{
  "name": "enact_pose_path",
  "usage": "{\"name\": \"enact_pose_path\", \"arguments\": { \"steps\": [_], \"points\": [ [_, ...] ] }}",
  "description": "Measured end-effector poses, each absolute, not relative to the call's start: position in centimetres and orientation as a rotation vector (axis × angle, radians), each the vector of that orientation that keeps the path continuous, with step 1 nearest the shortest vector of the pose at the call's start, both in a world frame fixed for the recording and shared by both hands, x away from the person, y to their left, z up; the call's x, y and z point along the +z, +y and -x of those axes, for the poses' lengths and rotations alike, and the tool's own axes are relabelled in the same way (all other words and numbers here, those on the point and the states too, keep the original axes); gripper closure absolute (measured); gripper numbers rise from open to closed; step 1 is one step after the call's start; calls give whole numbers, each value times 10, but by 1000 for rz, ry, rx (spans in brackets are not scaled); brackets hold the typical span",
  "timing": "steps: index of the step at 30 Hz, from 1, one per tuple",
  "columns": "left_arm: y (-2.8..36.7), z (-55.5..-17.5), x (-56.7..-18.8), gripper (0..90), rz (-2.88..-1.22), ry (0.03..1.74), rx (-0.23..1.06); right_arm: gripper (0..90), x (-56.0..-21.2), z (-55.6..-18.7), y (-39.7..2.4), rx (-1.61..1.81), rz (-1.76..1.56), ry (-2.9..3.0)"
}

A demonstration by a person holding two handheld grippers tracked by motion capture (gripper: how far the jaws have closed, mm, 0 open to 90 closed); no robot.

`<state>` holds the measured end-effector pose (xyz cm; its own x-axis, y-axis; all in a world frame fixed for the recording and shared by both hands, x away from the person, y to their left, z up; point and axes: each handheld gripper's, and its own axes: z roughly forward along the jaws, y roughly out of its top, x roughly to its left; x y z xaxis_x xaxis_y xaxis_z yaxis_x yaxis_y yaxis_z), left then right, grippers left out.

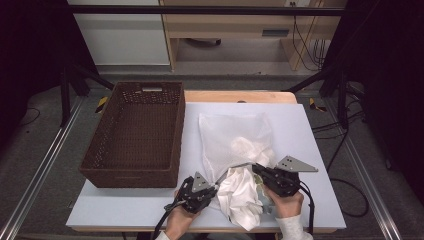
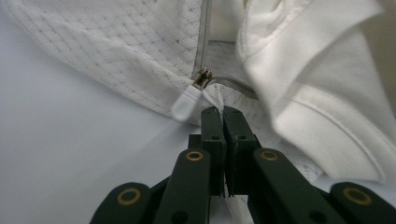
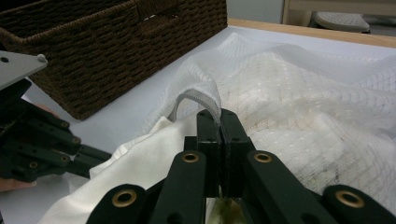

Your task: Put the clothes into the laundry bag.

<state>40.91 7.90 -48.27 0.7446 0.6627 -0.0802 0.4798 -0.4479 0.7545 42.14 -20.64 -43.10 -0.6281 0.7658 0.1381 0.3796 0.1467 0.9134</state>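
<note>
Left claw (image 2: 222,112) pinches mesh laundry bag (image 2: 116,51) edge.

High view overhead, gripper views close, level, sharing mesh bag (image 1: 235,137)

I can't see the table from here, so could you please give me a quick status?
Left gripper shut on mesh bag edge by the zipper pull. Right gripper shut on bag's rim. White cloth half out. Basket clear.
</note>
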Motion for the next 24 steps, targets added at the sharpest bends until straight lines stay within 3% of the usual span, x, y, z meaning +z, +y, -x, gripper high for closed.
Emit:
{"name": "enact_pose_path", "arguments": {
  "steps": [5, 13, 20, 24],
  "points": [
    [99, -400, -471, 885, -2148, 851, 381, 889, -429, -420, -205, 1476, -1094, 2070],
    [108, -398, -473, 850, -2118, 866, 377, 889, -430, -421, -198, 1462, -1086, 2088],
    [81, -382, -436, 413, -2006, 739, 348, 889, -429, -420, -200, 1473, -1090, 2080],
    [51, -379, -427, 295, -1999, 691, 337, 889, -429, -420, -200, 1473, -1090, 2080]
  ]
}}
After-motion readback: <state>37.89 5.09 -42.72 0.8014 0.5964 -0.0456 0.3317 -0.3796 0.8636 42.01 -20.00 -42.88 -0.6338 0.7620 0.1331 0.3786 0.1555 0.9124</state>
